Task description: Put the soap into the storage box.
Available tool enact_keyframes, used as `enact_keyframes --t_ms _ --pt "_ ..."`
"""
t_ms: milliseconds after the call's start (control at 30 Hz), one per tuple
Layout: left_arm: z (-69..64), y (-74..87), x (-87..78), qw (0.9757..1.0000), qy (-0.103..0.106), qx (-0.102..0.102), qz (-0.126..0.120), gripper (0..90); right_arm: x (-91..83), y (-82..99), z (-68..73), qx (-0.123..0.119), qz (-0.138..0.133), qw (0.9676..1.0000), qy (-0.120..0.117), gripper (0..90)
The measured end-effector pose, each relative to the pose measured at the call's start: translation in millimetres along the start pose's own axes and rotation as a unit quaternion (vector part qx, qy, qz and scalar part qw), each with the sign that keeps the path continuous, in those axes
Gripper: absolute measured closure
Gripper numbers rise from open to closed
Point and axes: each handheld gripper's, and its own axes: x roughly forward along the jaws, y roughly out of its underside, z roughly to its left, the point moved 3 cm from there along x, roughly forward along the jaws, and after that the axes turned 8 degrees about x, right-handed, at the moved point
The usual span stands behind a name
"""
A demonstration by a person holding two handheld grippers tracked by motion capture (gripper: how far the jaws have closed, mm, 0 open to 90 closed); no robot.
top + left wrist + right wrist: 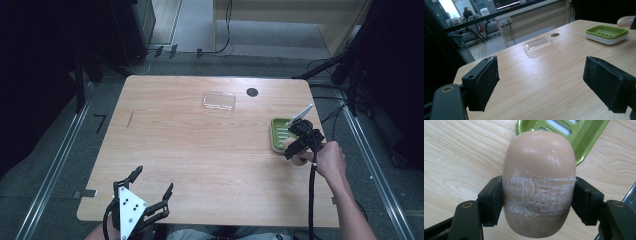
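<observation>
Clearly the right gripper [537, 202] grasps the soap bar [539, 182] across its short side, its long axis pointing to the green soap dish [584, 137] just ahead; the left gripper [541, 82] rests released, far away.

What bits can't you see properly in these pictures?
- Soap: its bottom end is cut off by the right gripper view's lower edge.
- Green soap dish: partly behind the soap, and cut off by the top edge there.
- Right gripper: too small in the high view to see its grip.
</observation>
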Motion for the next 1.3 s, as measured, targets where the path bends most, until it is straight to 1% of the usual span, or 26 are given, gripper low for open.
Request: enact_keyframes --t_ms 267,467,633,667,800,900,1133,1233,1300 --pt "-0.1 0.0 0.1 1.0000 0.000 0.000 0.000 13.9 -1.2 -8.9 -2.1 0.008 -0.002 1.0000 -0.003 33.3" --pt "-0.3 -0.1 0.1 1.0000 0.000 0.000 0.000 13.9 -0.7 -16.5 -4.6 0.005 -0.004 1.0000 -0.002 33.3" --pt "0.3 0.2 0.3 1.0000 0.000 0.000 0.000 13.9 -0.3 -24.7 -5.8 0.014 -0.005 0.9999 -0.004 33.3" --pt "0.3 0.2 0.3 1.0000 0.000 0.000 0.000 13.9 0.2 -26.1 -5.8 0.011 -0.005 0.9999 -0.003 33.3" --pt "0.1 0.2 0.1 1.0000 0.000 0.000 0.000 13.9 1.5 -29.9 -3.7 0.015 -0.005 0.9998 -0.008 33.3" --pt "0.2 0.1 0.1 1.0000 0.000 0.000 0.000 13.9 2.5 -31.6 -3.9 0.011 -0.004 0.9999 -0.009 33.3" --pt "0.2 0.1 0.2 1.0000 0.000 0.000 0.000 13.9 1.7 -38.5 -6.1 0.027 -0.008 0.9995 -0.013 33.3" --pt "0.1 0.1 0.2 1.0000 0.000 0.001 0.000 13.9 1.1 -41.1 -6.4 0.029 -0.009 0.9995 -0.010 33.4" --pt "0.2 0.2 0.1 1.0000 0.000 0.000 0.000 13.9 1.3 -42.8 -6.7 0.031 -0.015 0.9993 -0.015 33.3"
